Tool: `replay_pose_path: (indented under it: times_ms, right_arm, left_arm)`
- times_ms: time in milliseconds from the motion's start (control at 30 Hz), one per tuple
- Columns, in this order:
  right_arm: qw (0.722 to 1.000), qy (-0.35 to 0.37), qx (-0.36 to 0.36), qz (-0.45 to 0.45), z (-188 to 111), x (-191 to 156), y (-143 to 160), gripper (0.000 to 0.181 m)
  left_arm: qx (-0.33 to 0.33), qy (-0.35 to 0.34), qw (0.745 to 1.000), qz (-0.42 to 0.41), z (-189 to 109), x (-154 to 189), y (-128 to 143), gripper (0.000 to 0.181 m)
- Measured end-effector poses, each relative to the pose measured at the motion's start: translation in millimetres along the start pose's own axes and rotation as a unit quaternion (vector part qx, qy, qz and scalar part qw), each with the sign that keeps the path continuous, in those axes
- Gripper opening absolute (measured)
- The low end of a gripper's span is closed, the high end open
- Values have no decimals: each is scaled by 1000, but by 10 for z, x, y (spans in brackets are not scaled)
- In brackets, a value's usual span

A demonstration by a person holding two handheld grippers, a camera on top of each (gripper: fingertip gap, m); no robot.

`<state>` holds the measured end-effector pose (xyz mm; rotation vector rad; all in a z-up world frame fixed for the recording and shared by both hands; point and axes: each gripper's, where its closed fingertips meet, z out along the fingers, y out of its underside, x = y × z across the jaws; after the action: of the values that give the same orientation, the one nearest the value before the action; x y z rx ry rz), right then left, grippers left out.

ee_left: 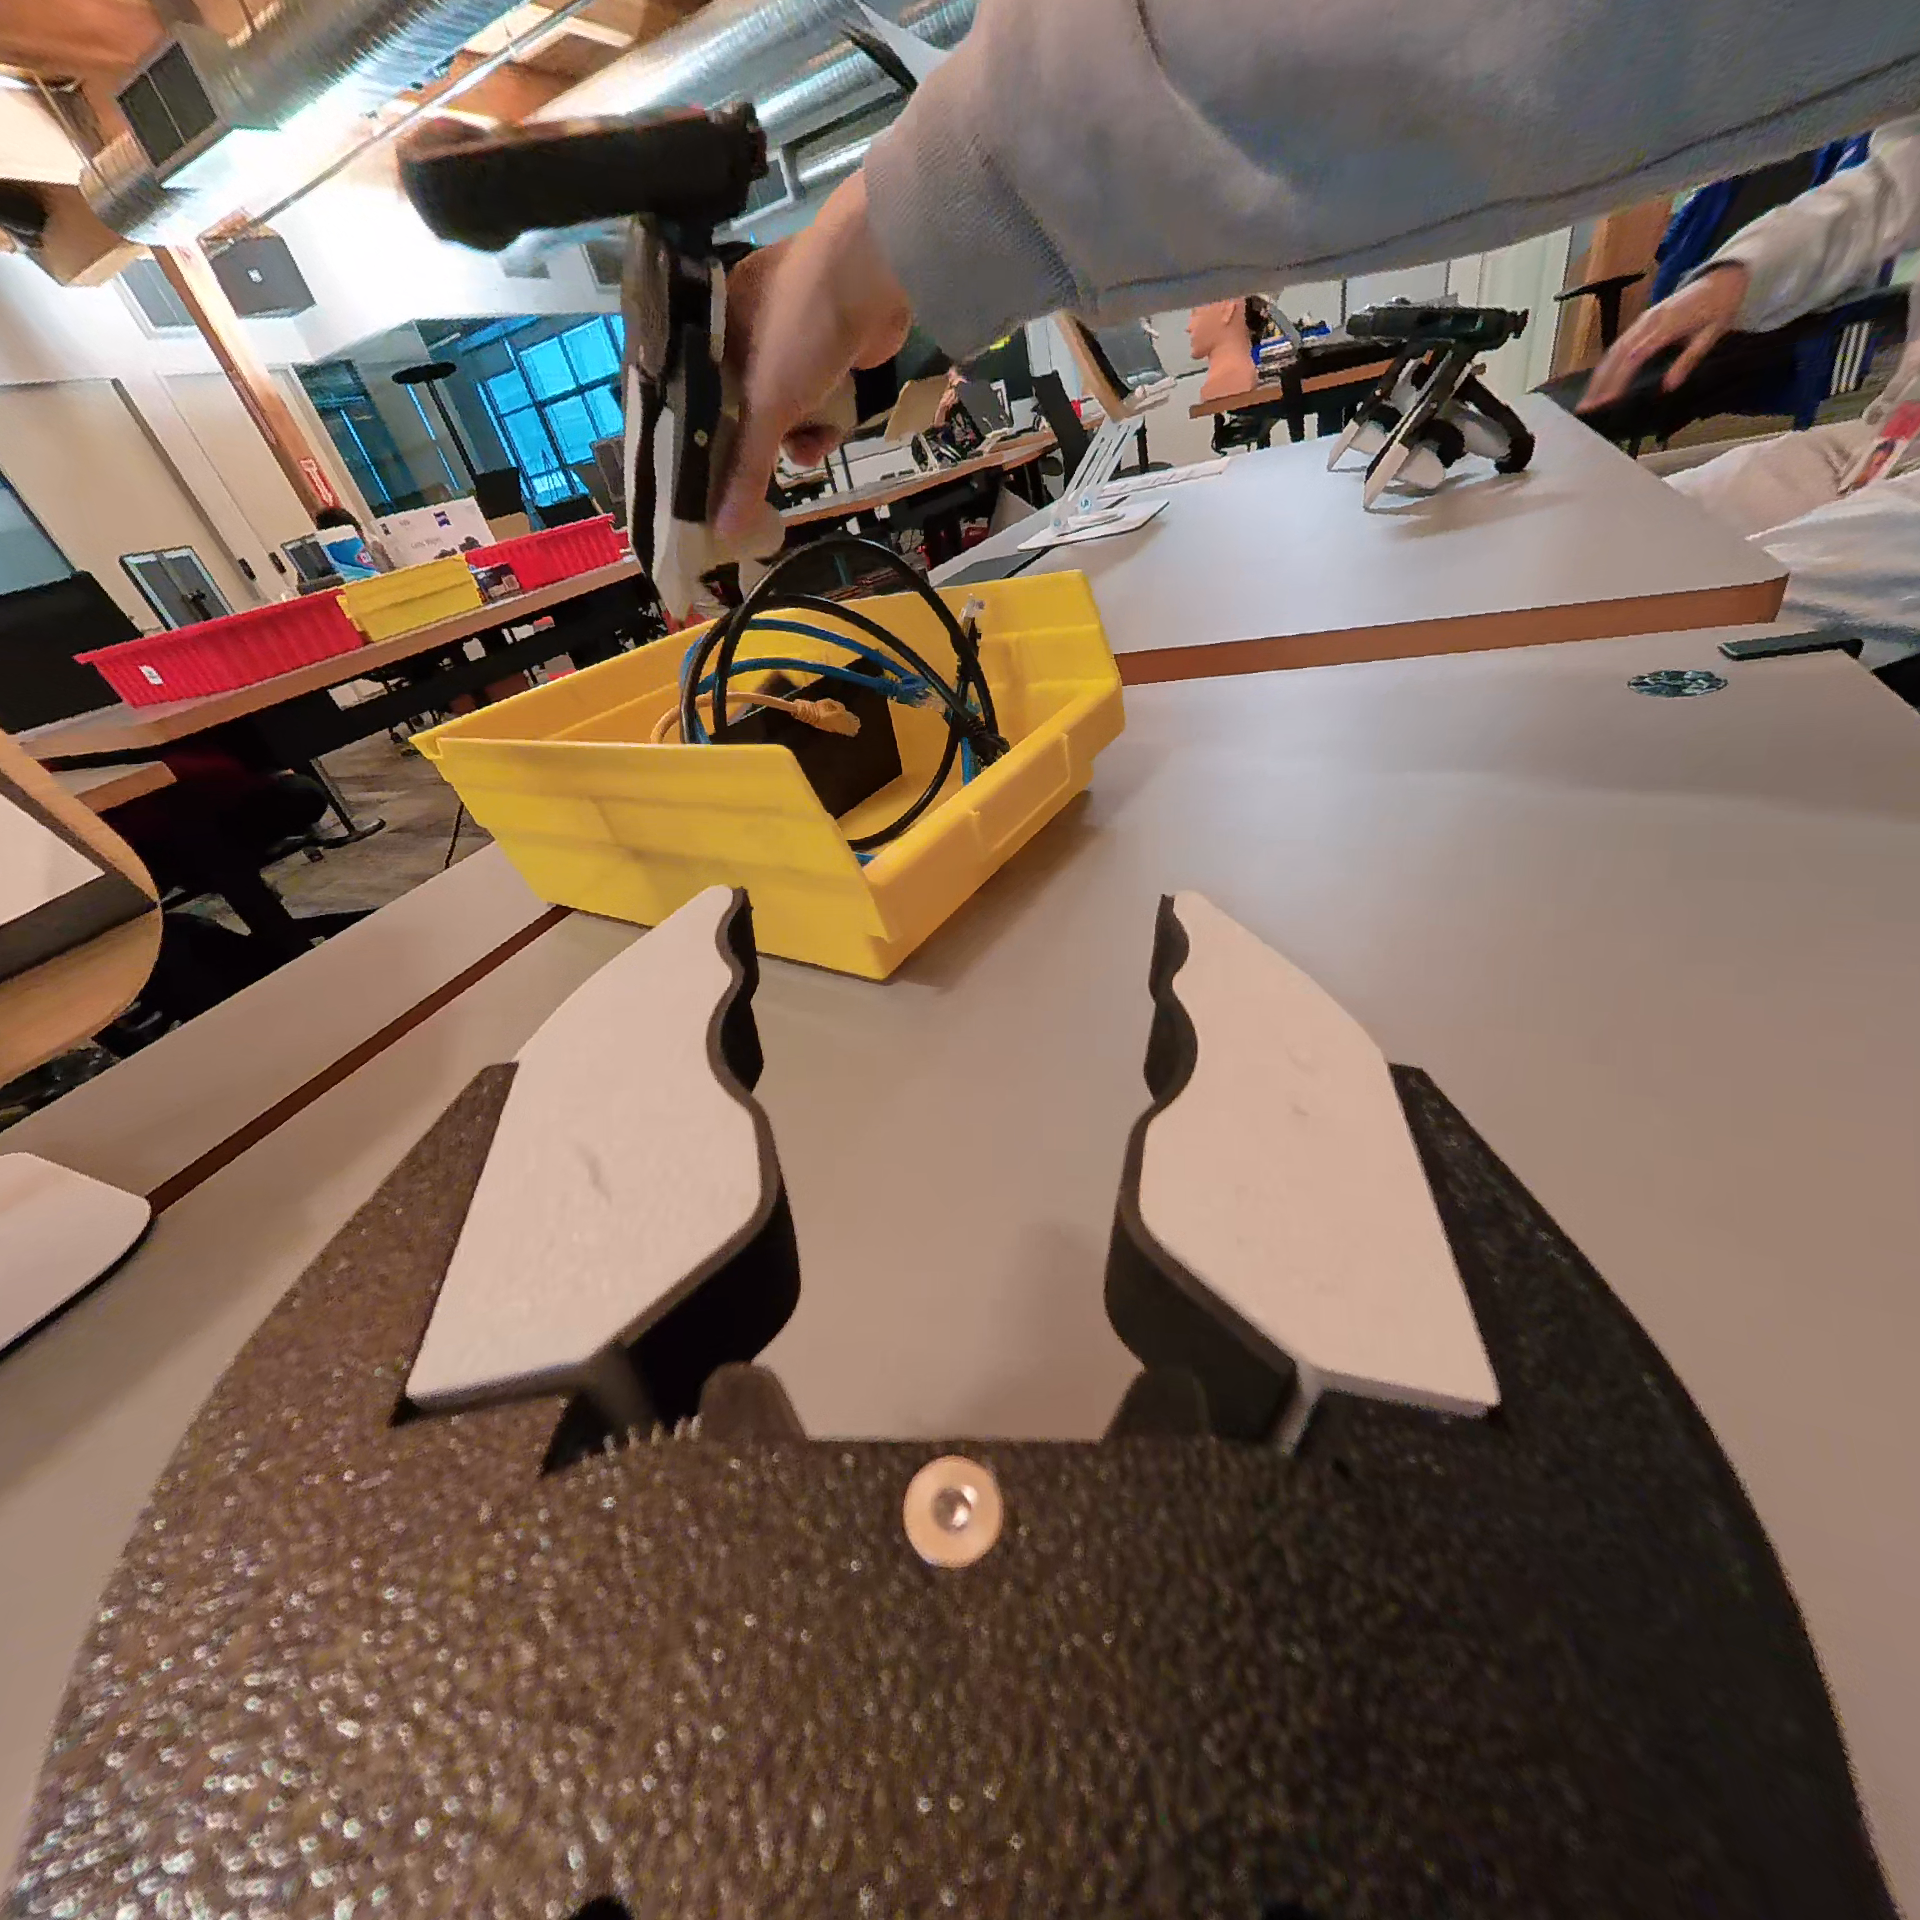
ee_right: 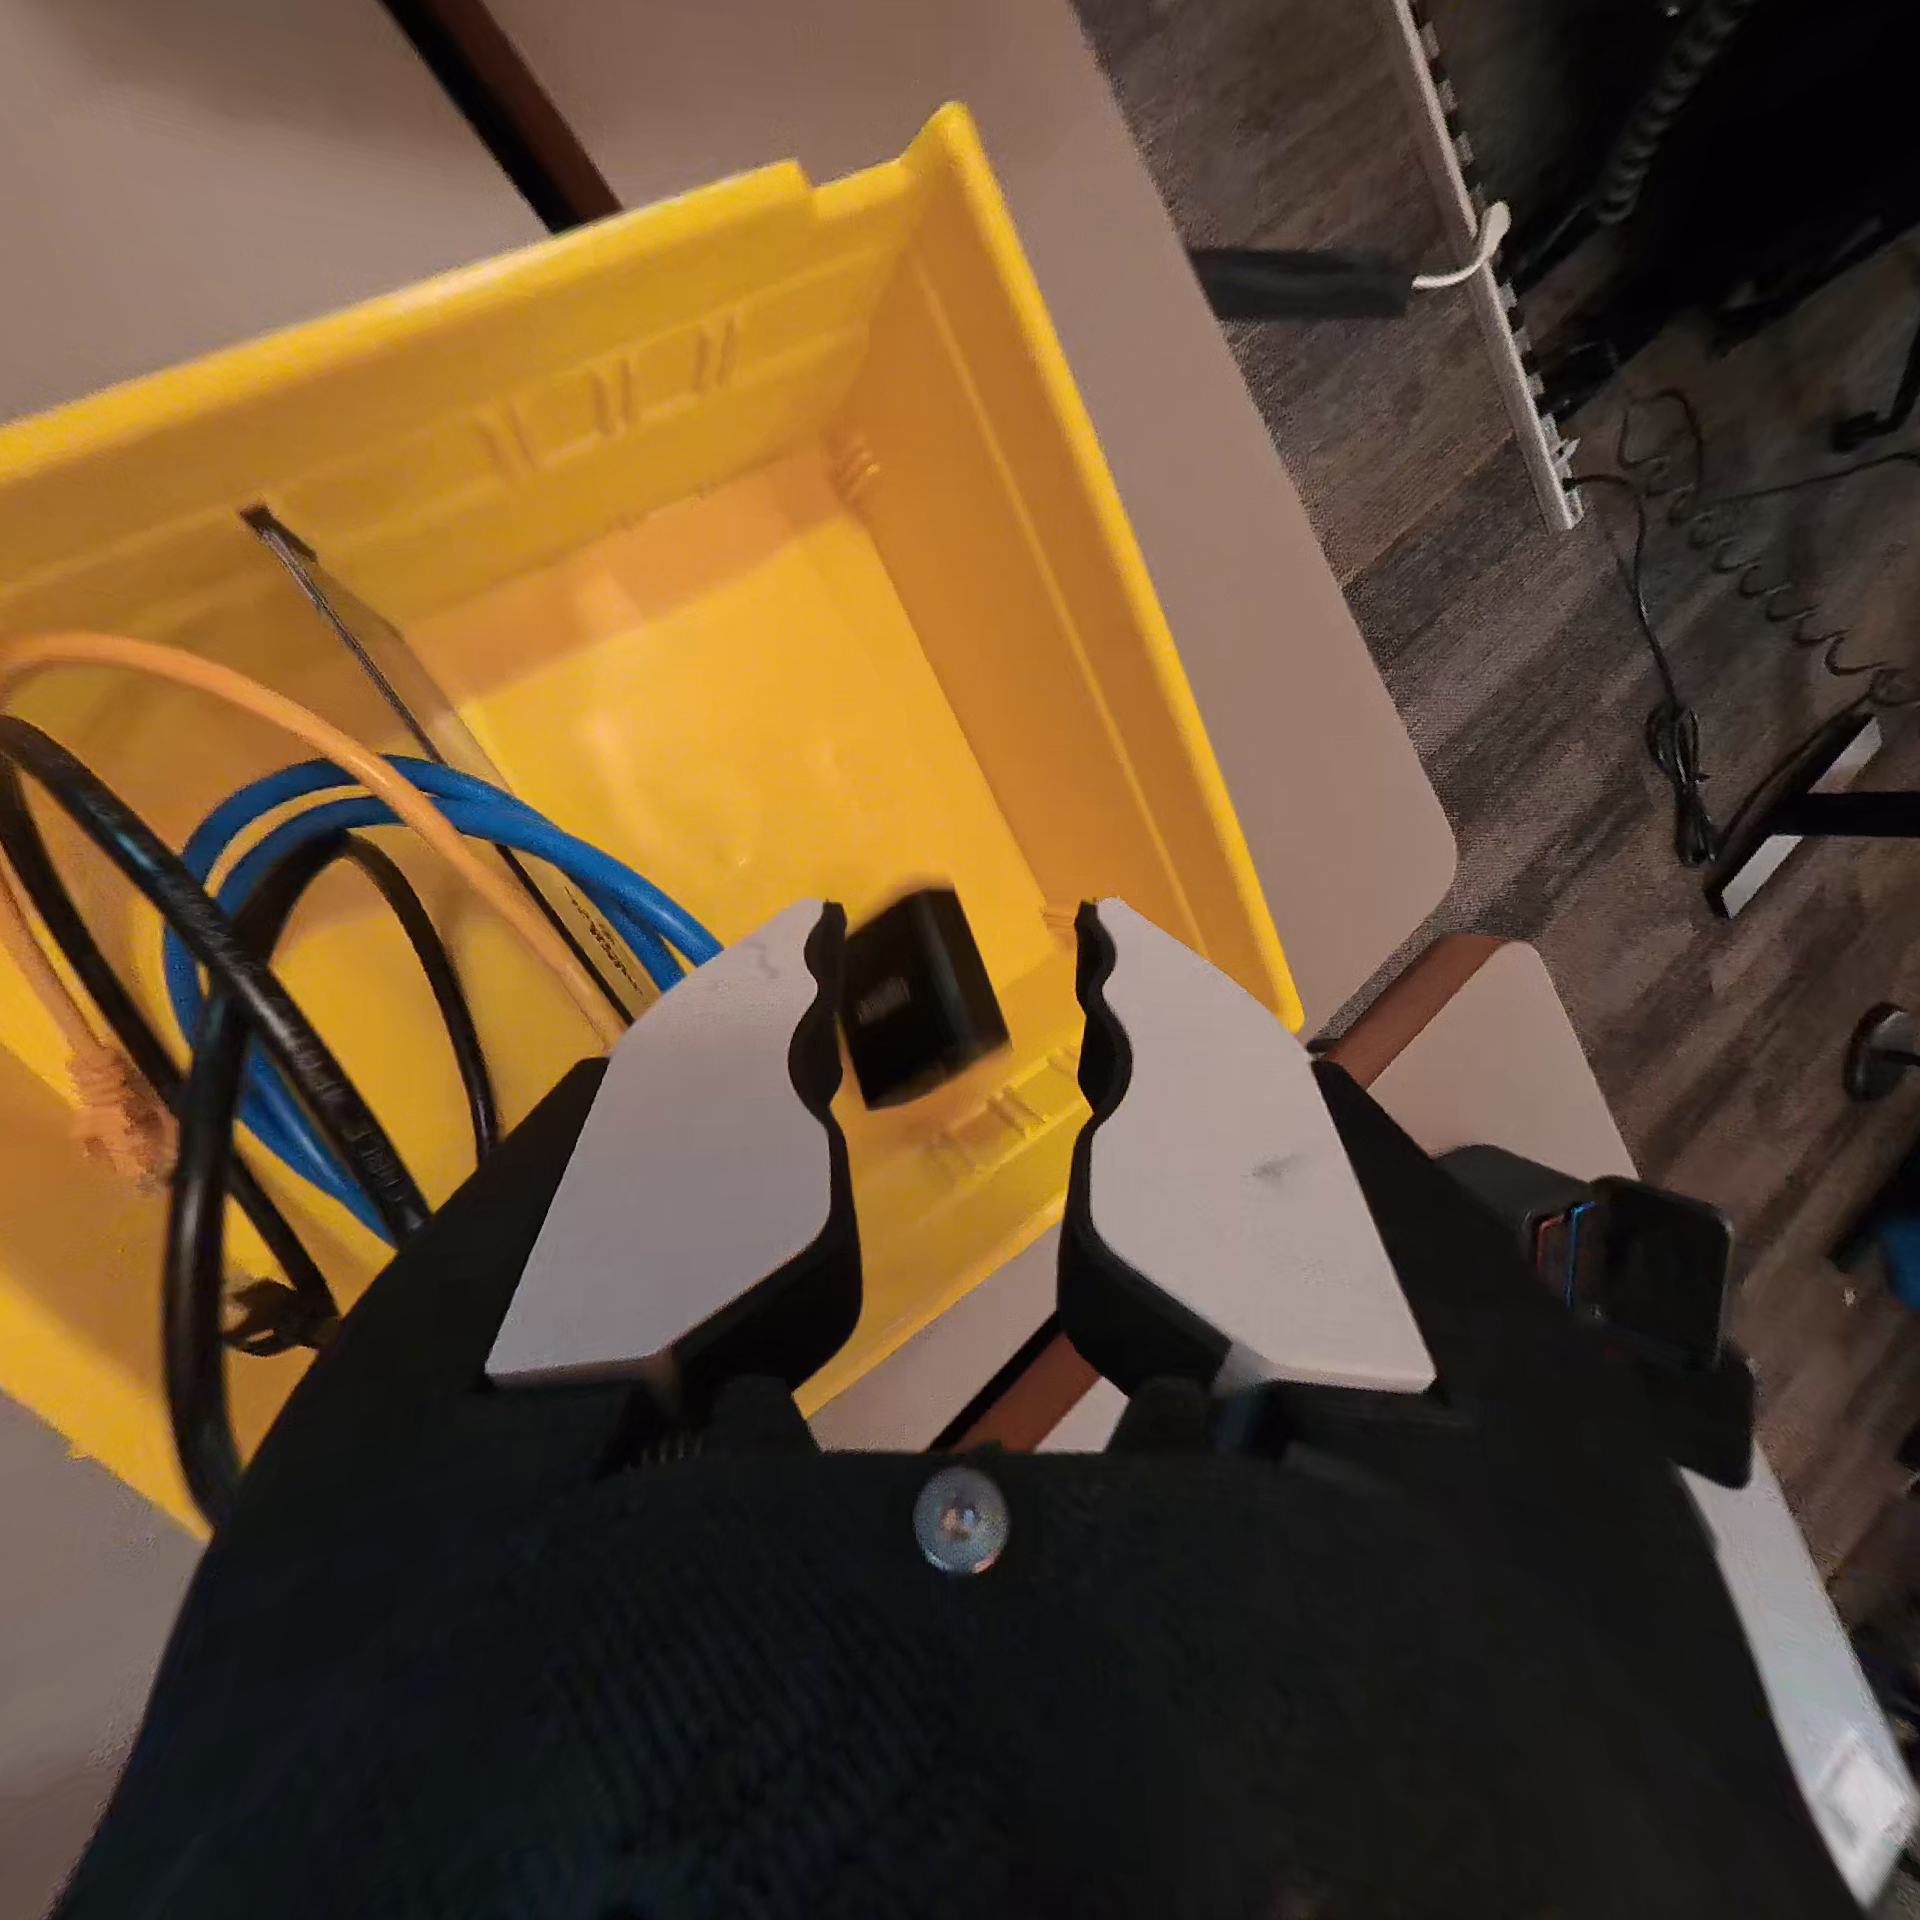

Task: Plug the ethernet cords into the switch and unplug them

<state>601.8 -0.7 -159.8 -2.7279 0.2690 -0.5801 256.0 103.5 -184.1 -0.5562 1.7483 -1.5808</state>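
Note:
A yellow bin (ee_left: 665,821) stands on the grey table ahead of my left gripper (ee_left: 954,902), which is open, empty and low over the table. In the bin lie a black box-shaped device (ee_left: 842,758) and coiled blue (ee_left: 727,681), black (ee_left: 951,644) and orange (ee_left: 821,715) ethernet cords. My right gripper (ee_left: 691,582), held by a hand, hangs over the bin's far side. In the right wrist view it (ee_right: 956,914) is open and empty, with a small black box (ee_right: 920,997) below between its fingertips. The blue (ee_right: 520,810), black (ee_right: 260,997) and orange (ee_right: 312,717) cords lie to the left in the bin (ee_right: 675,364).
A second grey table (ee_left: 1351,582) behind holds a spare gripper (ee_left: 1434,436) and a white stand (ee_left: 1101,488); another person's hand (ee_left: 1662,343) rests there. Red bins (ee_left: 229,644) sit on far desks. The table edge and floor with cables (ee_right: 1662,675) are right of the bin. Left tips to right tips: about 35 centimetres.

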Motion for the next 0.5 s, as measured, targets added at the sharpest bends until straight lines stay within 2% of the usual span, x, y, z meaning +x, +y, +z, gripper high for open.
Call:
replay_pose_path:
  times_ms: [133,233,333,400,500]
  right_arm:
    - [996,46,61,48,-378,108,-45,55]
    - [988,65,94,105,-712,-69,134,67]
    - [973,87,147,157,-1012,-528,489,71]
    - [958,76,182,210,-1149,-1002,789,74]
    - [920,61,258,288,-1285,-1756,1124,82]
  left_arm:
    - [-1,2,1000,2,2,11,0,72]
    - [-3,3,1000,-1,3,13,-8,72]
    - [-11,5,1000,-9,14,13,16,72]
    - [-21,-4,1000,-13,24,-20,51,71]
    - [-47,-12,999,-25,39,-52,113,71]
